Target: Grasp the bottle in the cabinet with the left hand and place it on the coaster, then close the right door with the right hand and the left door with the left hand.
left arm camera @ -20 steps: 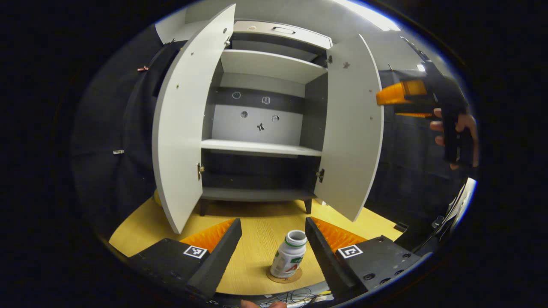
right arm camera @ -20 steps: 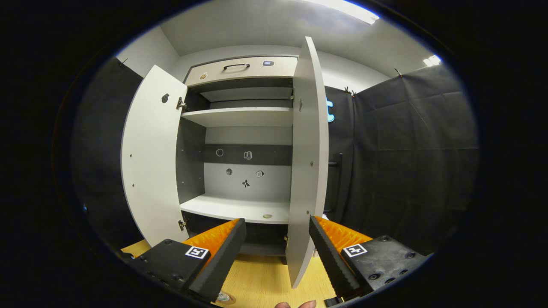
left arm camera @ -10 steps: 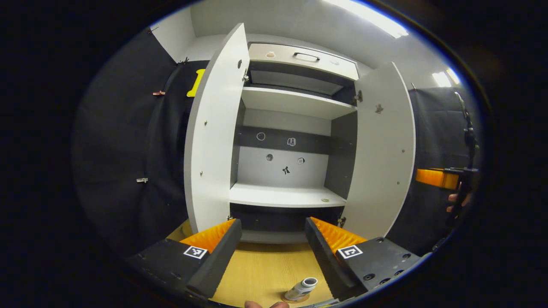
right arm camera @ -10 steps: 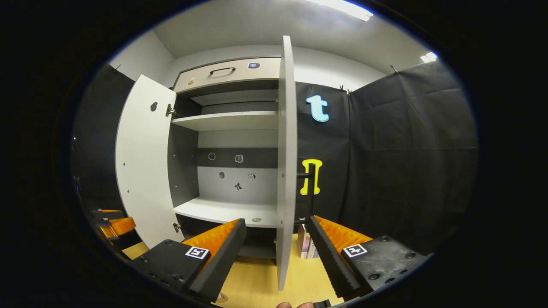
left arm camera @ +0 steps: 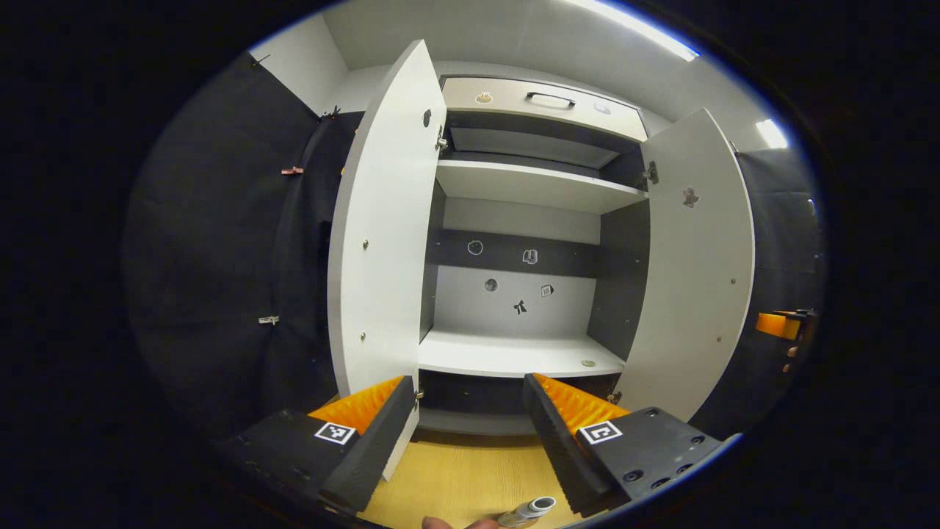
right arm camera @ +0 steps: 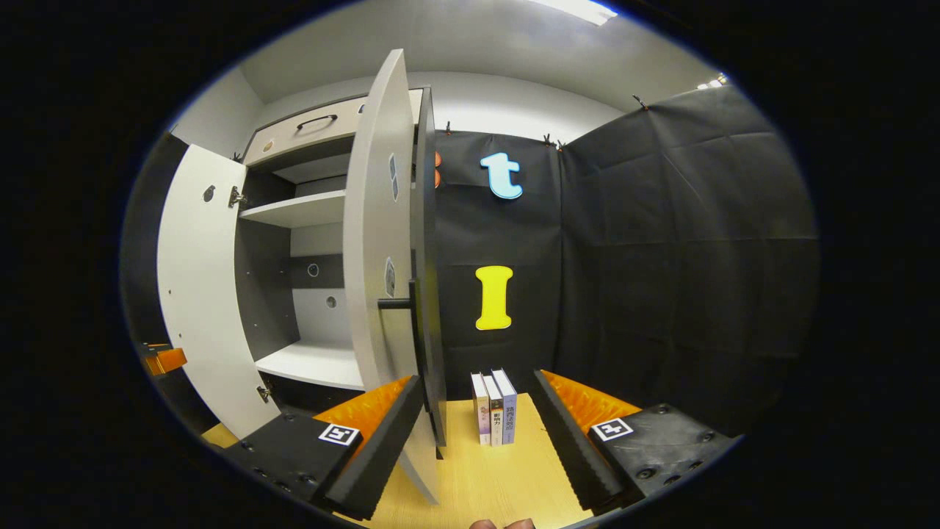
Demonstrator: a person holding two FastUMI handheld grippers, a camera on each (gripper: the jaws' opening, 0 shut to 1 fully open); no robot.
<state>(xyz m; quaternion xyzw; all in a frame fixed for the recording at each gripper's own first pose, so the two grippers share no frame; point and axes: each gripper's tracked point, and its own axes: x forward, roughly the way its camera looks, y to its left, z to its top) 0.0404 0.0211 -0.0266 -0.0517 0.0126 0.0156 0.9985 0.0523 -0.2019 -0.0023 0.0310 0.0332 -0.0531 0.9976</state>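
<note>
Bottle (left arm camera: 530, 509): out of cabinet, on surface (left arm camera: 455, 477).
Doors: right door (right arm camera: 382, 242), left door (left arm camera: 378, 242) both open.
Tools: left tool (left arm camera: 463, 426), right tool (right arm camera: 477, 433) spread, empty.

White cabinet doors (left arm camera: 382, 242), yellow tabletop (right arm camera: 492, 477)

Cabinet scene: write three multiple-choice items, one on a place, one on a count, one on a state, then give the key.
1. Where do the books stand?
A. on the table right of the cabinet
B. on the top shelf
C. inside the drawer

2. How many books stand there?
A. one
B. three
C. five

3. How are the cabinet doors?
A. both shut
B. one shut
C. both open

Key: 1 A, they stand on the table past the right door. 2 B, three spines show. 3 C, the left door and right door both swing out from the shelves.
</note>
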